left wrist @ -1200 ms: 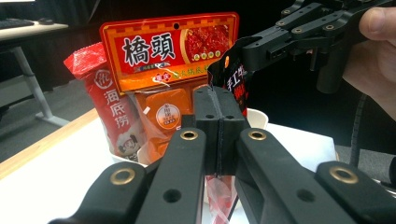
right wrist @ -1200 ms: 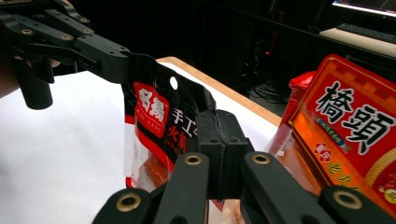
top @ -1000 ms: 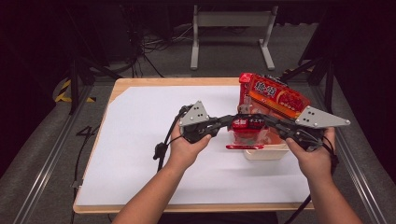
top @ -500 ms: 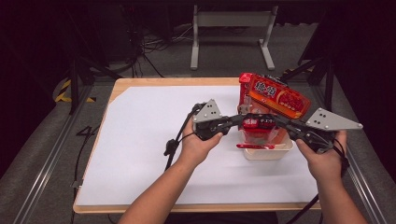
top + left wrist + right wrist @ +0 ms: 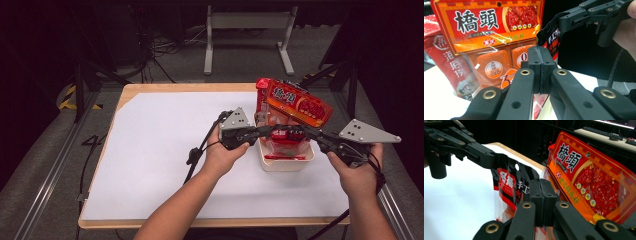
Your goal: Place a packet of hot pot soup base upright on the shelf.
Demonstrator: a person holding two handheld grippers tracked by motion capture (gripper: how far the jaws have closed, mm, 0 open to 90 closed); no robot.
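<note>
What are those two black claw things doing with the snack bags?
A person holds a gripper in each hand, and both pinch the same black-and-red packet, one at each top corner. The left gripper and the right gripper are shut on it, holding it upright over a white tub on the table. A bigger orange packet leans in the tub just behind it.

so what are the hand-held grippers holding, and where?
Both grip one black-and-red packet: left hand-held gripper and right hand-held gripper each pinch opposite ends of its top edge.
</note>
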